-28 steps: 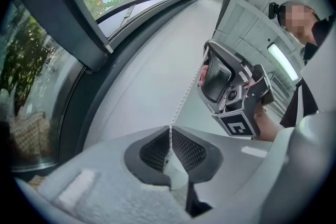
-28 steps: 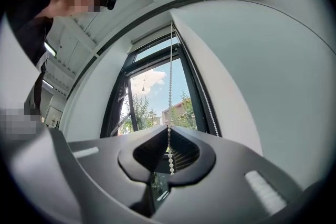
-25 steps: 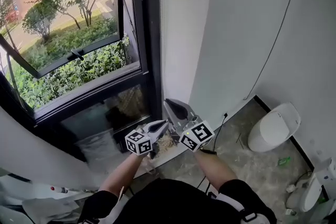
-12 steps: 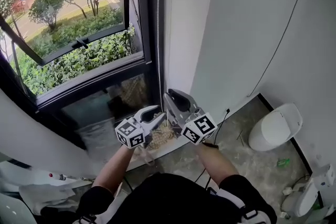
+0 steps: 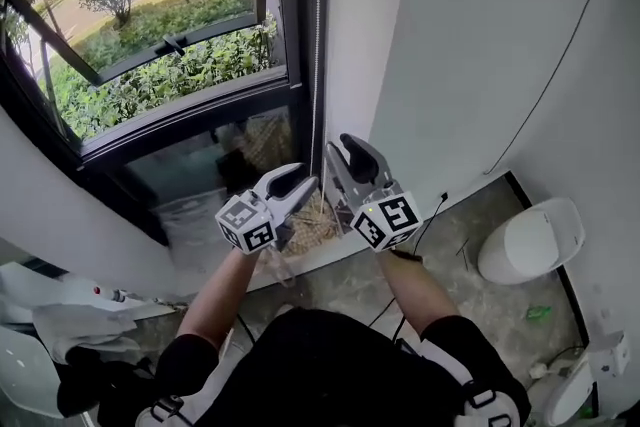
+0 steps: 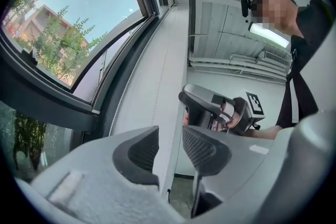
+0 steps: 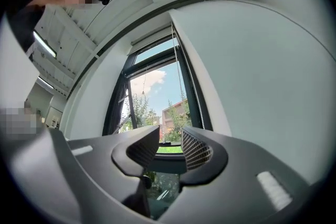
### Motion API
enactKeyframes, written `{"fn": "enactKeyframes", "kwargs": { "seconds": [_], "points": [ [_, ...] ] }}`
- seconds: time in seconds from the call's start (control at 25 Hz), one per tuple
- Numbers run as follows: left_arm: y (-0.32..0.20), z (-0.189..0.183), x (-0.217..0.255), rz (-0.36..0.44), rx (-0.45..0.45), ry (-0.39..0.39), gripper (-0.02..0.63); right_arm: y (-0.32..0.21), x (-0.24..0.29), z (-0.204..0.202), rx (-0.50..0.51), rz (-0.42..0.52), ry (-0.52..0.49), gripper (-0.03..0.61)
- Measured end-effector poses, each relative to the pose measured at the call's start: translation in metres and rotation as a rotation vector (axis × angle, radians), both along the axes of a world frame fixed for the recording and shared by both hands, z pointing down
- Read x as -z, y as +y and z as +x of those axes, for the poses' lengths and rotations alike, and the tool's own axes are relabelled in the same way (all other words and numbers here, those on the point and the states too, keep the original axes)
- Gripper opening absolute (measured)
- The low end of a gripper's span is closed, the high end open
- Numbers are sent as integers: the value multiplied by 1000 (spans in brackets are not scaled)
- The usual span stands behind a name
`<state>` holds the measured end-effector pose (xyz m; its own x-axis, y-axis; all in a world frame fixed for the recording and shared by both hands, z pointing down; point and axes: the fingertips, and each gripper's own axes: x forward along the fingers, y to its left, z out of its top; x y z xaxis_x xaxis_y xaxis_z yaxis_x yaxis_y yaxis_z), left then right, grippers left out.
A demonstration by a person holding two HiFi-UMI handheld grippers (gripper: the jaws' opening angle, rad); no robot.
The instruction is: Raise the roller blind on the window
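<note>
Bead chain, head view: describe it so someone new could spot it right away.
Start at the big dark-framed window on the left. Follow its right upright to where it meets the white wall; the bead chain hangs straight down there. It is pale and beaded, unlike the thin black cable curving across the wall.

We log the blind's bead chain (image 5: 320,35) hanging straight along the black window frame (image 5: 298,65), right side; glass (image 5: 170,35) uncovered.

Strong daylight comes through the window (image 5: 160,45); the white wall (image 5: 480,35) right of it is evenly lit, the floor (image 5: 450,285) below it duller. Both gripper views bow outward from the window into black, vignetted corners.
</note>
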<state>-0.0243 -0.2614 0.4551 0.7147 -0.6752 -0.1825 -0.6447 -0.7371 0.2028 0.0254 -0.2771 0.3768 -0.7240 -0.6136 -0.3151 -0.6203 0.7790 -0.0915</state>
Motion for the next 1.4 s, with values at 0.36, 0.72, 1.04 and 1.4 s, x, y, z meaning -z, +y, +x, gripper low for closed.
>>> {"fn": "enactKeyframes", "kwargs": {
  "seconds": [0.36, 0.72, 1.04, 1.4],
  "points": [
    [42, -20, 3, -20, 95, 51, 132, 39, -10, 29, 68, -57, -78, 97],
    [99, -88, -16, -76, 266, 3, 0, 96, -54, 38, 7, -190, -88, 52],
    [174, -149, -15, -47, 271, -25, 0, 156, -58, 25, -107, -221, -136, 3],
    [229, -152, -20, 6, 270, -122, 0, 225, -64, 0, -77, -215, -20, 3]
  ]
}}
